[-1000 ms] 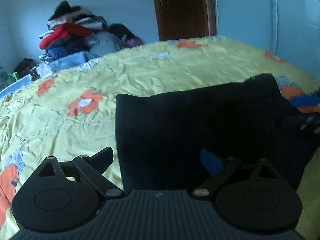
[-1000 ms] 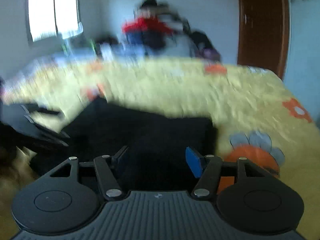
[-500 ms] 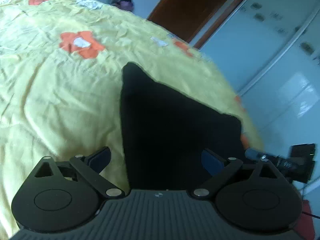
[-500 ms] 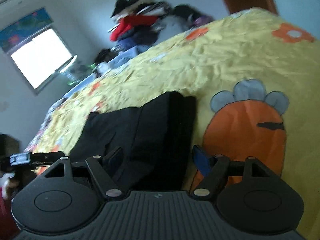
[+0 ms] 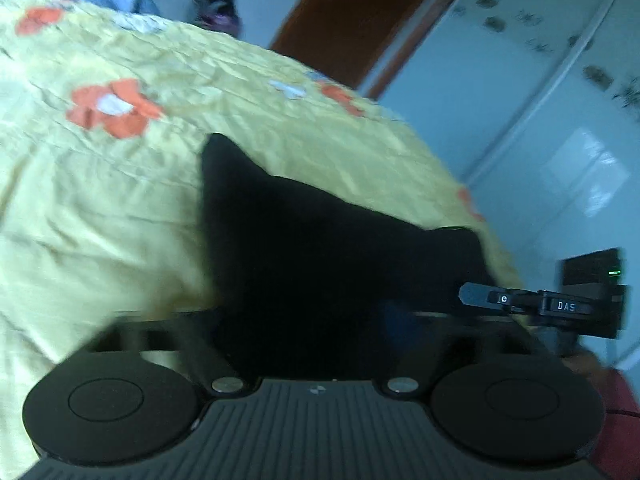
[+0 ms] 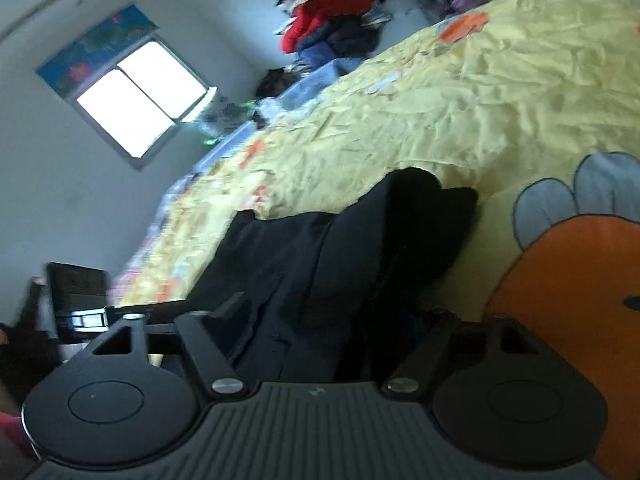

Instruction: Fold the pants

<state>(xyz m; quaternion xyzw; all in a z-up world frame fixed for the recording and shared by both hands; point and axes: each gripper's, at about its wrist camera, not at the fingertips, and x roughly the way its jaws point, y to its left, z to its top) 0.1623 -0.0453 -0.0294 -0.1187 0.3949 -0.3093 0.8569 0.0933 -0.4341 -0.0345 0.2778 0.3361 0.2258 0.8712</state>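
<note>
We had the black pants point(image 5: 320, 248) lying folded on the yellow flowered bed sheet point(image 5: 100, 208), close to the near edge of the bed, toward its right corner by the wardrobe point(image 5: 540, 100). In the left wrist view our left gripper point(image 5: 308, 320) sat low over the near end of the pants — heavy blur, fingers lost against the dark cloth, so we couldn't tell whether they were apart or together. Our right gripper point(image 6: 332, 316) straddled the bunched near end of the pants point(image 6: 340, 248); its fingers point(image 6: 230, 304) were apart, cloth between them, not clamped. The other gripper showed at the left edge of that view. Background: clothes pile point(image 6: 332, 20) at the far side of the bed, window point(image 6: 140, 96), brown door point(image 5: 360, 12).
</note>
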